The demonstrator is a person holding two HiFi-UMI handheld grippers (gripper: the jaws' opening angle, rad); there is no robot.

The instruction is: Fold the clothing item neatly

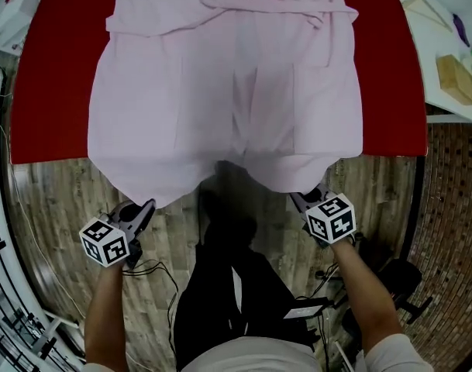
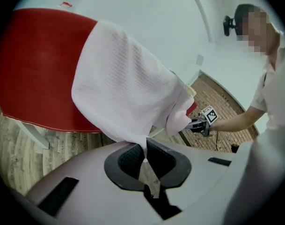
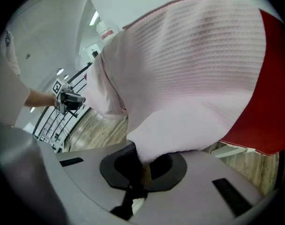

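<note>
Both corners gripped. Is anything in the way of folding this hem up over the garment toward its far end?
Nothing visible. The left tongs and right tongs are shut on the pink garment at its near corners, and no object lies on its spread cloth on the red table.

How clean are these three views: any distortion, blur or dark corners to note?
Head view: strong fisheye, the red table bows at its sides, corners go dark, the pink garment is sharp. Left gripper view: black round vignette, a mosaic patch at upper right. Right gripper view: weave crisp higher up, soft near the jaws.
</note>
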